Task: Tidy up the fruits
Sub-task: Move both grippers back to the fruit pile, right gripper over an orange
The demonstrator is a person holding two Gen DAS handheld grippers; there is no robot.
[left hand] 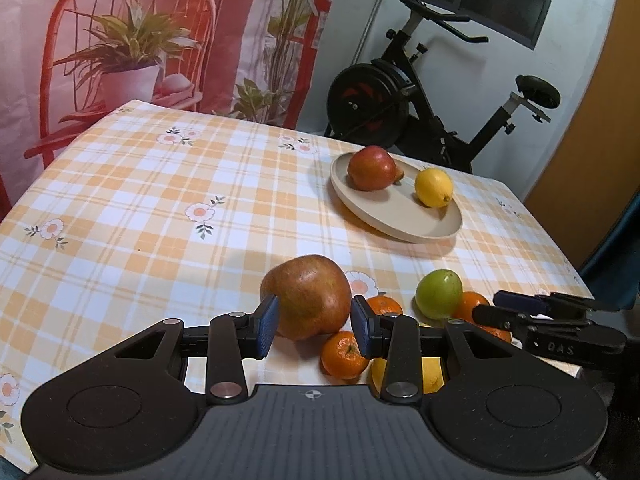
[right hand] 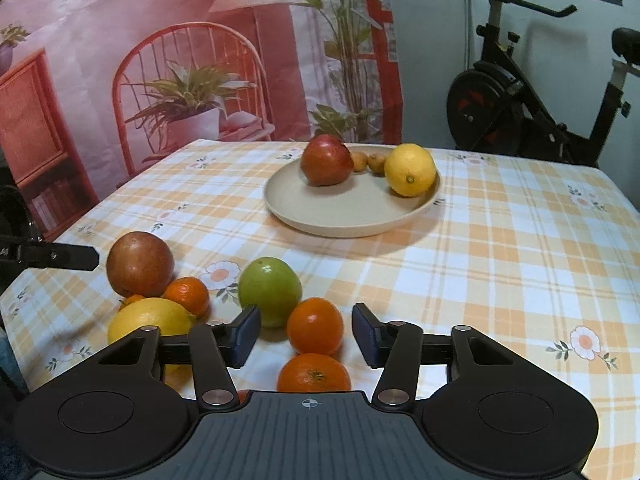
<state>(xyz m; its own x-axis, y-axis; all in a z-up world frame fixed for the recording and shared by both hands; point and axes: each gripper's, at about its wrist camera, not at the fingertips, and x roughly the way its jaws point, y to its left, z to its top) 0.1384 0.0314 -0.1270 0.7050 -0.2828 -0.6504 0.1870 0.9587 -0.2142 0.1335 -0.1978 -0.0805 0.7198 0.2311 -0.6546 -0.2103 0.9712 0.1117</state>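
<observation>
Two grippers: both low over the checked tablecloth (right hand: 500, 248), pointing toward the plate (right hand: 320, 216).
Left gripper (left hand: 314, 322): blue pads either side of the brownish pomegranate (left hand: 308, 296); whether they press on it cannot be told.
Right gripper (right hand: 306, 334): jaws apart, nothing clamped; an orange (right hand: 316, 330) sits between the pads, clear of both.
Near fruit: a second orange (right hand: 314, 372) just below the first, a green apple (right hand: 270, 290) beside the left pad, a lemon (right hand: 150, 320) and small tangerine (right hand: 188, 294) further left.
Plate: well beyond, holding a red pomegranate (right hand: 326, 162), a lemon (right hand: 410, 170) and two small brown fruits (right hand: 368, 162).
</observation>
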